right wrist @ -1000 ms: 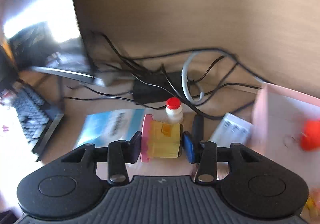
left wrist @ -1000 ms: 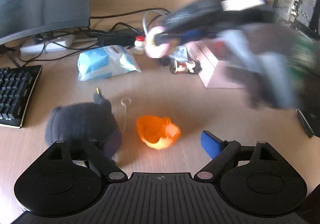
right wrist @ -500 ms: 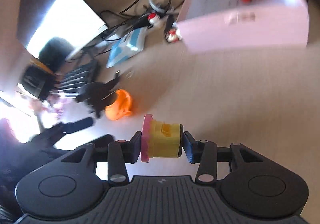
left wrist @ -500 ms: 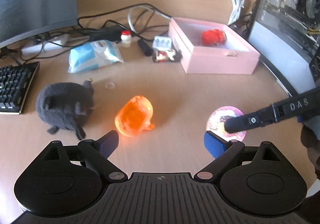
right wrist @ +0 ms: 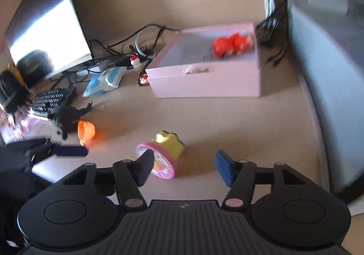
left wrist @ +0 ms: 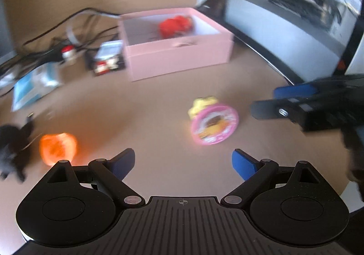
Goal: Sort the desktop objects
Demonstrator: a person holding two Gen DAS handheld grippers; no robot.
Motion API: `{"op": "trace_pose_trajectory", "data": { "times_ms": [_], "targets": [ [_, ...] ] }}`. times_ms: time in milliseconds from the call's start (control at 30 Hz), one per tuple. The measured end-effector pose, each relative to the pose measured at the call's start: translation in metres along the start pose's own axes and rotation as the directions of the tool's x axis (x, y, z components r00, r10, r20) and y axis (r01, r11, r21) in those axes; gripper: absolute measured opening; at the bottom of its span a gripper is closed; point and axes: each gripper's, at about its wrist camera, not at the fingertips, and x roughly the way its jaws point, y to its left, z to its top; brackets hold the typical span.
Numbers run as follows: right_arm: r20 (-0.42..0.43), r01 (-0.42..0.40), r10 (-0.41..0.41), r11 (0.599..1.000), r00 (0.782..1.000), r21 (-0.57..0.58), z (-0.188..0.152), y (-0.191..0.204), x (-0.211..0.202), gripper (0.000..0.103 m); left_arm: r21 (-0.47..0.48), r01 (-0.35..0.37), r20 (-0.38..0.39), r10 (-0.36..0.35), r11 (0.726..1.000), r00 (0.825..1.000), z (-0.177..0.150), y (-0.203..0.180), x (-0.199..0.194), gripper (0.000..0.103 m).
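The pink-and-yellow toy (left wrist: 212,122) lies on its side on the desk, also in the right wrist view (right wrist: 162,151). My right gripper (right wrist: 184,168) is open just above and behind it, holding nothing; it shows at the right in the left wrist view (left wrist: 273,102). My left gripper (left wrist: 183,162) is open and empty, low over the desk. An orange toy (left wrist: 58,147) and a black plush (left wrist: 13,148) lie at the left. A pink open box (left wrist: 179,54) with a red toy (left wrist: 175,24) stands behind.
A monitor (left wrist: 295,16) stands at the right, another monitor (right wrist: 45,34) and a keyboard (right wrist: 50,100) at the left. Cables, a small red-capped bottle (left wrist: 68,53), a blue-white packet (left wrist: 34,84) and small figures (left wrist: 105,66) lie left of the box.
My right gripper has opened and let go of the pink-and-yellow toy, which now lies on the desk. The left gripper has turned right, toward the box.
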Motion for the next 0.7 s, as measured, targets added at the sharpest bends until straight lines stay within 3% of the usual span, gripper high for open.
{"op": "trace_pose_trajectory", "data": {
  "times_ms": [133, 333, 367, 400, 567, 700],
  "targets": [
    [0.051, 0.101, -0.096, 0.991, 0.994, -0.092, -0.021, 0.000, -0.030, 0.067, 0.005, -0.038, -0.005, 0.038, 0.999, 0.999, 0.008, -0.022, 0.024, 0.096],
    [0.025, 0.184, -0.183, 0.979, 0.983, -0.084, -0.050, -0.013, -0.051, 0.068, -0.026, -0.116, -0.018, 0.116, 0.993, 0.993, 0.021, -0.038, 0.036, 0.084],
    [0.018, 0.188, -0.187, 0.979, 0.982, -0.075, -0.053, -0.015, -0.051, 0.068, -0.022, -0.123, -0.038, 0.122, 0.992, 0.992, 0.023, -0.041, 0.040, 0.077],
    [0.011, 0.191, -0.191, 0.979, 0.982, -0.069, -0.056, -0.018, -0.052, 0.069, -0.017, -0.125, -0.062, 0.124, 0.992, 0.990, 0.024, -0.044, 0.046, 0.061],
    [0.042, 0.202, -0.199, 0.975, 0.979, -0.094, -0.060, -0.016, -0.059, 0.074, 0.008, -0.150, -0.087, 0.151, 0.989, 0.985, 0.032, -0.046, 0.040, 0.059],
    [0.050, 0.164, -0.161, 0.984, 0.986, -0.073, -0.061, -0.022, -0.056, 0.078, 0.050, -0.157, -0.081, 0.161, 0.986, 0.984, 0.042, -0.053, 0.023, 0.056]
  ]
}}
